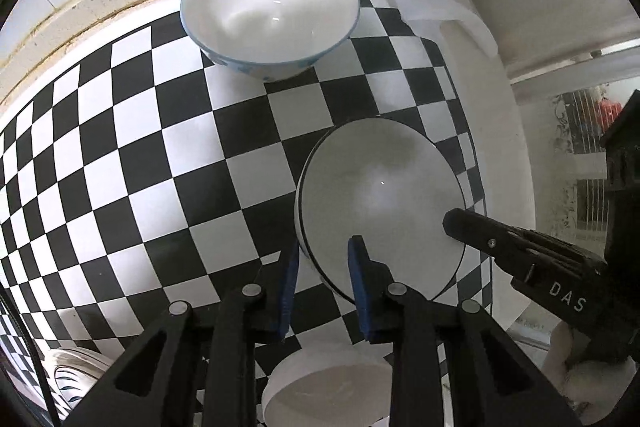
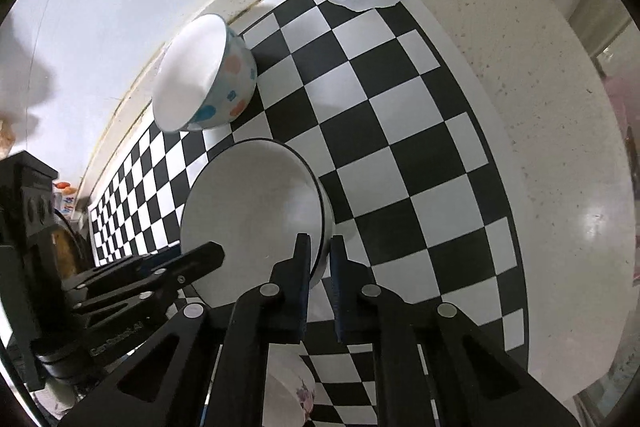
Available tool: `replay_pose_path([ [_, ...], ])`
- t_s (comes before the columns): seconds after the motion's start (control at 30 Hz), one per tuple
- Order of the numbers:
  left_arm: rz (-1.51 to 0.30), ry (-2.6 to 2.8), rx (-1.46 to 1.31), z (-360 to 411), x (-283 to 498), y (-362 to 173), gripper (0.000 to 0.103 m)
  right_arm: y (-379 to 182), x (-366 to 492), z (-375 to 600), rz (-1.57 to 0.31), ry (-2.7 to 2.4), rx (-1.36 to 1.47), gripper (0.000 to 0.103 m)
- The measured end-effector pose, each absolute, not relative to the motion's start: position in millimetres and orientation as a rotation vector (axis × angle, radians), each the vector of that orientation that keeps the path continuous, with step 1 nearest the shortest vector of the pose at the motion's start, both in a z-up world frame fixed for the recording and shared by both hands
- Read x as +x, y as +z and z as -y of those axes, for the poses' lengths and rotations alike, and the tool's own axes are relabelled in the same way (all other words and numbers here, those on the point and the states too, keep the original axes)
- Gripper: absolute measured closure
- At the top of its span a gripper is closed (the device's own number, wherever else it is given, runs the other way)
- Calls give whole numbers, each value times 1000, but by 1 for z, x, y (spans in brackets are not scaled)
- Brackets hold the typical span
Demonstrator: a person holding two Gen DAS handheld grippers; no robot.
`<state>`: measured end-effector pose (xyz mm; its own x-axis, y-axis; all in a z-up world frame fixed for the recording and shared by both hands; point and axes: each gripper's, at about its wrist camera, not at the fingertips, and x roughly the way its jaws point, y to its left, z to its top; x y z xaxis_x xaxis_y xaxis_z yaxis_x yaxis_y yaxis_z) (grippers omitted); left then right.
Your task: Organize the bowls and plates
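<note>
Both jaws are pinching opposite rims of one bowl (image 1: 380, 203). Pulling unevenly, you are risking it slipping onto the counter (image 2: 560, 147).

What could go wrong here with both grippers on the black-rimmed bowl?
1. Left gripper and right gripper each pinch only the thin rim of the black-rimmed bowl; uneven lifting could let it slip or twist.
2. The dotted bowl stands close behind; swinging forward could knock it.

right gripper (image 2: 320, 259) clamped on bowl (image 2: 248, 215) rim
</note>
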<state>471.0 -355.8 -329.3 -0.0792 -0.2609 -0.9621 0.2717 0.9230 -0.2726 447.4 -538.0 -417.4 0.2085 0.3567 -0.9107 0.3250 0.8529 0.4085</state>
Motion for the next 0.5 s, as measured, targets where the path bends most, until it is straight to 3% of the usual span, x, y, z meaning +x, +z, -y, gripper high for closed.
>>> replay_pose_path([
  [0.23, -1623, -419, 14, 353, 471, -351, 80, -441, 449, 538, -1443, 46, 665, 92],
  [0.5, -1570, -433, 40, 351, 463, -331, 80, -436, 447, 528, -1409, 22, 589, 91],
])
